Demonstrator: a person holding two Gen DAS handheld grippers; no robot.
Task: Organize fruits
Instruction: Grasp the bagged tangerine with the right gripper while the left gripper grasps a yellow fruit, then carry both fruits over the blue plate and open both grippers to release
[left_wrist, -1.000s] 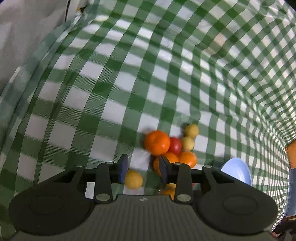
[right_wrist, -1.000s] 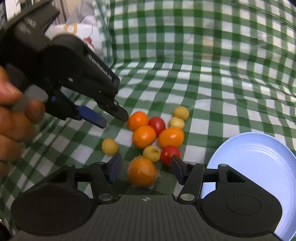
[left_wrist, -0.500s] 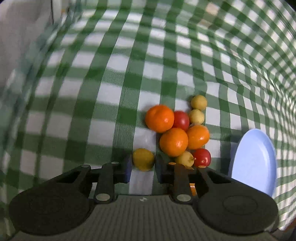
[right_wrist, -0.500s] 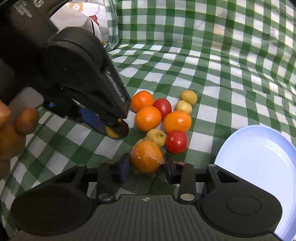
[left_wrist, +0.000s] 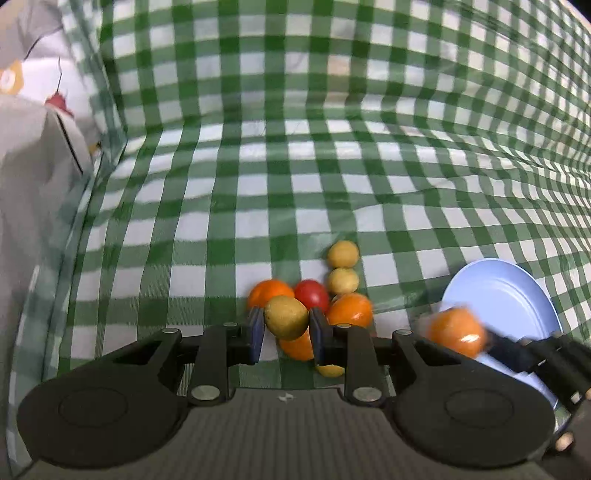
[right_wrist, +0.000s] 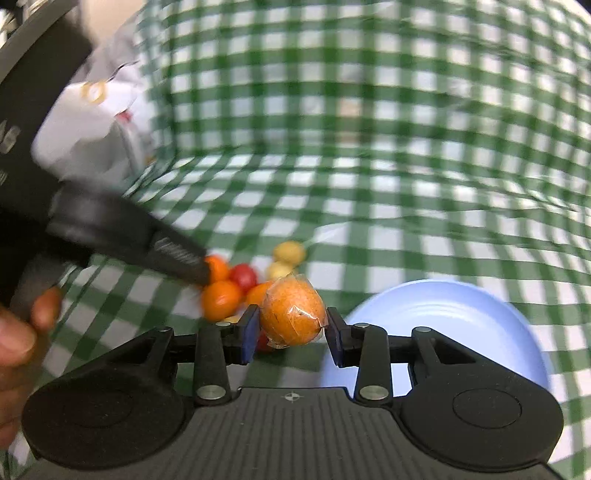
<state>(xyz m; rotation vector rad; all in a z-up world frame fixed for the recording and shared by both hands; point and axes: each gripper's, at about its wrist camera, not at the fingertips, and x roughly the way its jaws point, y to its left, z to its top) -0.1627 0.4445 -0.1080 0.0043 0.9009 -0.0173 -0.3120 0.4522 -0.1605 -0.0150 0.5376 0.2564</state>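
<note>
My left gripper is shut on a small yellow-green fruit, held just above the pile. The pile on the checked cloth holds oranges, a red tomato and small yellow fruits. My right gripper is shut on a plastic-wrapped orange, lifted off the cloth. That wrapped orange shows blurred in the left wrist view, in front of the light blue plate. In the right wrist view the plate lies right of the gripper, with the pile behind and to the left.
A green-and-white checked cloth covers the surface and rises at the back. White printed fabric lies at the left edge. A person's hand holds the left gripper's black body, which reaches over the pile.
My left gripper swept in to the lone yellow-green fruit, shut on it and raised it. My right gripper shut on the wrapped orange and lifted it toward the plate.
</note>
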